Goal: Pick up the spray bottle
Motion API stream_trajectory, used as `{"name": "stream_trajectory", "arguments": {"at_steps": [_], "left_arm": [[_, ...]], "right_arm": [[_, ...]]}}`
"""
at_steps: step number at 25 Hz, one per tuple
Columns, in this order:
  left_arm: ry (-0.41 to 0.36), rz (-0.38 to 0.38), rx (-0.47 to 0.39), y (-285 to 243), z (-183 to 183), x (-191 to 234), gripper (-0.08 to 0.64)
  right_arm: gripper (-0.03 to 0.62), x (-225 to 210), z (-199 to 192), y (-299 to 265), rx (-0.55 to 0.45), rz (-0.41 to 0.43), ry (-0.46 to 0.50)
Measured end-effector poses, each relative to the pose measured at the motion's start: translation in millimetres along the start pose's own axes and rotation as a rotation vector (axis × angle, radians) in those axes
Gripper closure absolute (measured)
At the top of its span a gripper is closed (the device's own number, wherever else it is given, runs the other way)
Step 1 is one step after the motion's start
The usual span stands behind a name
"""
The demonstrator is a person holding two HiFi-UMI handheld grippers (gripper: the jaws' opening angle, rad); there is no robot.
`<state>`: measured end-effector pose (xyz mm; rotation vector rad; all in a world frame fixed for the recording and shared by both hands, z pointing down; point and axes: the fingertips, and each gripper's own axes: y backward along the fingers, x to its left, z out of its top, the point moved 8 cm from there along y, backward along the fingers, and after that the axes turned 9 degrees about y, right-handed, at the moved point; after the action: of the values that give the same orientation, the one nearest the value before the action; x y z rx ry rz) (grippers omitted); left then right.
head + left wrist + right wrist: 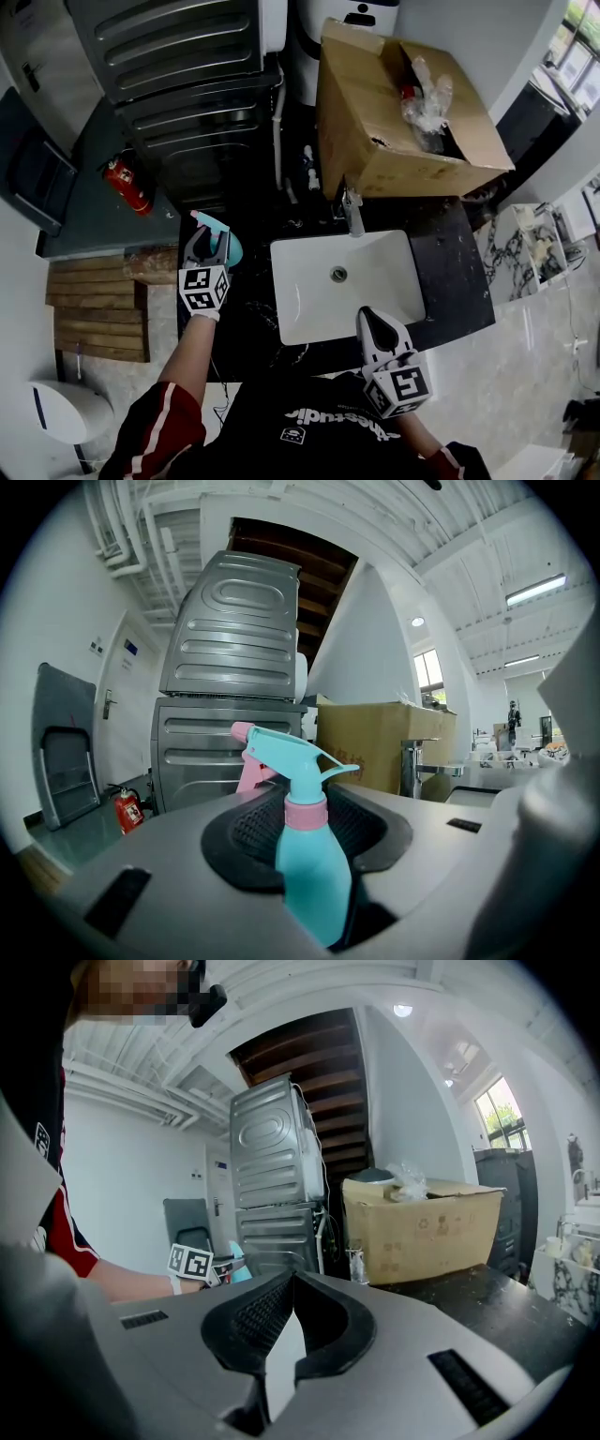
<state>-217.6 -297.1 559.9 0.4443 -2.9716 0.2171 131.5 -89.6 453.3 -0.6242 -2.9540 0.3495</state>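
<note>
The spray bottle (314, 874) stands upright at the sink's (309, 309) 9 o'clock, close to the left edge of the dark tabletop (450, 272). Its teal body sits between the jaws of the left gripper (309, 803), and the pink collar and trigger rise above them. The jaws have taken the body from both sides and appear to touch it, though how firmly cannot be read. The right gripper (292, 1274) waits at the sink's 5 o'clock, its jaws closed tip to tip on nothing. The main risk looks to be a weak hold. The body is smooth and rounded, so a lift begun before the pads bite could let it slide down or swivel between them. So near the edge, a nudged bottle might topple off the tabletop. Squeezing too hard could dent the thin plastic.
</note>
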Motion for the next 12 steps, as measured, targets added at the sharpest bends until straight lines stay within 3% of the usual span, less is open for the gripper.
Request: {"name": "stream_trajectory", "arguments": {"at_steps": [12], "left_arm": [[0.004, 0.013, -0.018, 6.5, 5.4, 3.2, 0.411]], "right_arm": [[0.554, -4.3, -1.4, 5.9, -0.004, -0.002, -0.003]]}}
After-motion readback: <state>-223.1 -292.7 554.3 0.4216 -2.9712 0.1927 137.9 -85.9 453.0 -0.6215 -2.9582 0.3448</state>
